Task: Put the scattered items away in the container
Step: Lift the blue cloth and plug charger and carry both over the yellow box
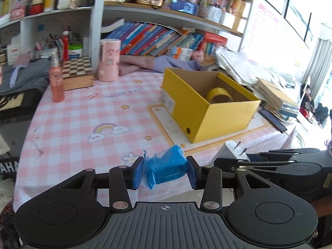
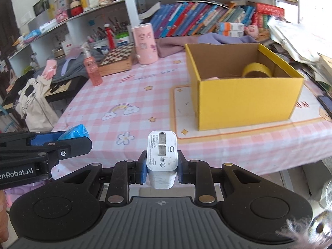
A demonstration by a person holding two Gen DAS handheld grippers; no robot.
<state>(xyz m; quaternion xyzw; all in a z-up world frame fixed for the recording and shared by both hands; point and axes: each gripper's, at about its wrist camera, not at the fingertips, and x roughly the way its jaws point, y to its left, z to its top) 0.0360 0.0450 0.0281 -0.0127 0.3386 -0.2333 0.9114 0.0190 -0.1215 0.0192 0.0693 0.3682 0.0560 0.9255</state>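
My left gripper [image 1: 165, 171] is shut on a blue plastic-wrapped packet [image 1: 167, 168], held above the near edge of the pink checked tablecloth [image 1: 87, 114]. My right gripper [image 2: 162, 167] is shut on a white USB charger plug [image 2: 161, 155], its ports facing up. The charger plug [image 1: 233, 150] also shows at the right of the left wrist view, prongs up. The blue packet [image 2: 75, 131] and the left gripper appear at the left of the right wrist view. An open yellow cardboard box [image 1: 209, 103] [image 2: 244, 95] stands ahead on the table, with a roll of yellow tape [image 1: 220, 96] [image 2: 257, 70] inside.
An orange spray bottle [image 1: 56, 81], a pink cylindrical tin [image 1: 109, 60] and a chessboard box [image 1: 76, 72] stand at the table's far left. Purple cloth [image 1: 157, 63] lies behind the box. Stacked books and papers [image 1: 276, 97] crowd the right side. Bookshelves rise behind.
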